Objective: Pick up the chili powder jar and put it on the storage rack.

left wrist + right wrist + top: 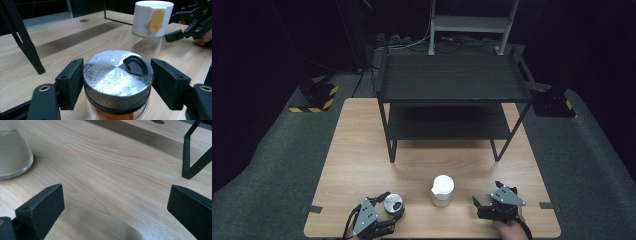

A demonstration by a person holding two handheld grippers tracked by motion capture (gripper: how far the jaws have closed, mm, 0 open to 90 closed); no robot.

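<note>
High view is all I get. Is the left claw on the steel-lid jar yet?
Observer: Yes. The left claw has its pads against both sides of the lid of the jar.
Operator: What's in it?
Observer: Something orange shows under the lid. The lid also has a black tab.
Operator: And the right claw?
Observer: The right claw is open, with just bare table between its jaws.
</note>
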